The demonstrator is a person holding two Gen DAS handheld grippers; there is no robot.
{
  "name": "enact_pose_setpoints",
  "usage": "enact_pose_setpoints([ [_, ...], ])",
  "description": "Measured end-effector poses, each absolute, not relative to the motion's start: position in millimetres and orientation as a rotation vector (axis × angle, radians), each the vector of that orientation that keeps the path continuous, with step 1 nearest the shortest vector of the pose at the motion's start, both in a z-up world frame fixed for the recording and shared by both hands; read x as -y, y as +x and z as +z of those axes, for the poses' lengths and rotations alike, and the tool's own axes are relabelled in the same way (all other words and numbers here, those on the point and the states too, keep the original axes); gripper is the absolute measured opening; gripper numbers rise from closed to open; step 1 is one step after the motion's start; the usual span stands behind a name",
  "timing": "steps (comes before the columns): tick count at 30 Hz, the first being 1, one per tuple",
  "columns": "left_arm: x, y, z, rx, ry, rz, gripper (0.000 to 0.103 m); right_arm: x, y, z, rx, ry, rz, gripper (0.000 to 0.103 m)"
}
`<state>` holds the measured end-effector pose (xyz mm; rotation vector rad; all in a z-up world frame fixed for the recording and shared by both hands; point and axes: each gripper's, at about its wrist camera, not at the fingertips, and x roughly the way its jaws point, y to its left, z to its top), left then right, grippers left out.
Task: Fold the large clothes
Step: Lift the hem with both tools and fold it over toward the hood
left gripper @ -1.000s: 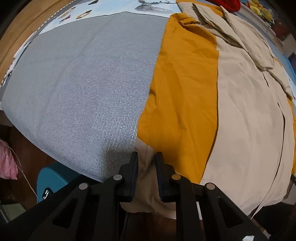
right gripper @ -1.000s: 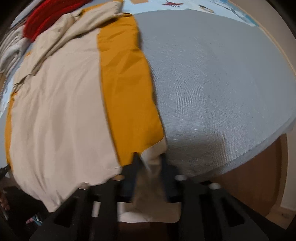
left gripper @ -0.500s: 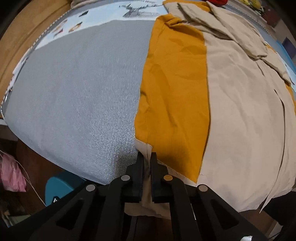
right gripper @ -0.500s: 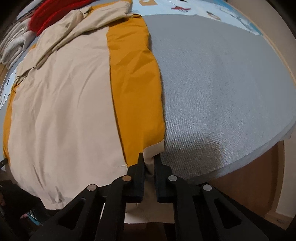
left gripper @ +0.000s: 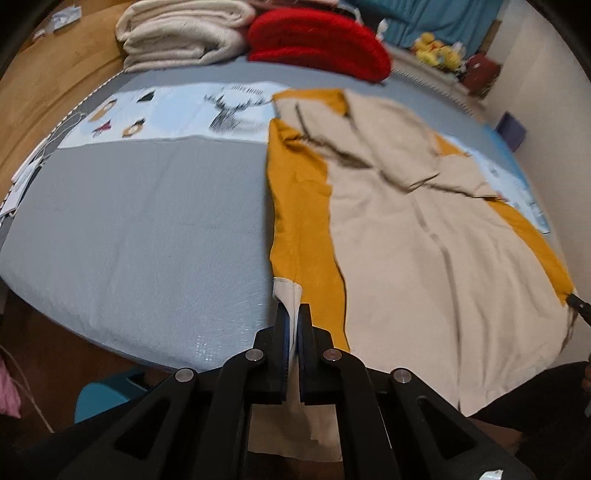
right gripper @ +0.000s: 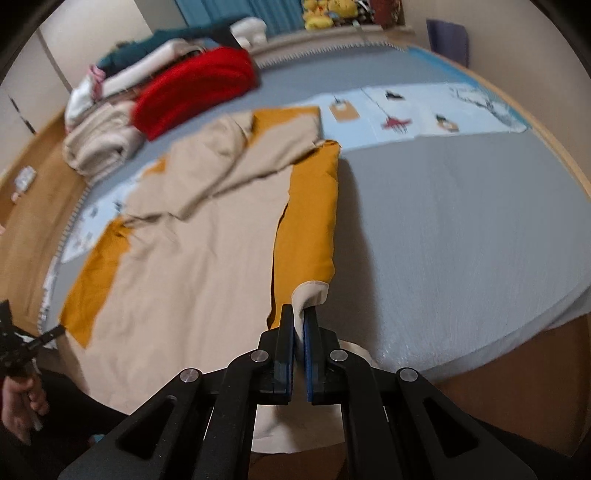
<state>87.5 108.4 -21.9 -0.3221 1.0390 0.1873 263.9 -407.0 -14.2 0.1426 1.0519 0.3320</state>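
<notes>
The beige-and-mustard garment (left gripper: 424, 251) lies spread on the grey bed (left gripper: 140, 229); at the near edge, my left hand-held gripper (left gripper: 290, 314) pinches its left hem corner, my right hand-held gripper (right gripper: 298, 317) its right corner.

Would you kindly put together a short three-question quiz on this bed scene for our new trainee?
1. True or false: both the left gripper and the right gripper are shut on the hem of the beige and mustard garment.
2. Which colour is the folded item behind the garment's collar: A red, B green, C black?
3. Fill in: the garment lies on a ____ bed cover.

Key:
1. True; cloth is pinched between each pair of fingers.
2. A, the red knit, beside cream blankets.
3. Grey.
</notes>
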Motion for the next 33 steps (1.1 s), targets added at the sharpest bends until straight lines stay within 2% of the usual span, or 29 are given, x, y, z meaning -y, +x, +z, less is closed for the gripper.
enact_pose_setpoints([
  [7, -113, 63, 11, -0.992, -0.342, 0.089, 0.002, 415, 246, 35, -0.989, 0.171, 0.391, 0.004],
  [24, -123, -15, 59, -0.984, -0.411, -0.125, 0.002, 478, 145, 72, -0.937, 0.33, 0.39, 0.004],
  [33, -148, 34, 48, -0.978, -0.439, -0.068, 0.002, 473, 166, 77, -0.896, 0.281, 0.378, 0.004],
])
